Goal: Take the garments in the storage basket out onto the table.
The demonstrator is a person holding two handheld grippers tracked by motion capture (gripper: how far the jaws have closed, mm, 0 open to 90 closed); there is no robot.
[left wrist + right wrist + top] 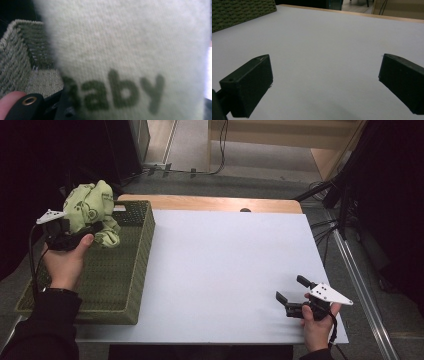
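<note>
The left tool [82, 232] grips a bunched green cloth [95, 210] above the basket [127, 270]; hanging folds may snag its rim. The right tool [292, 295] rests wide apart on the counter [225, 265].

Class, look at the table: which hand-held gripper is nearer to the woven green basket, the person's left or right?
Left. The left hand-held gripper hangs over the basket, holding a light green cloth above its far end. The right hand-held gripper sits open at the white table's near right corner, far from the basket.
</note>
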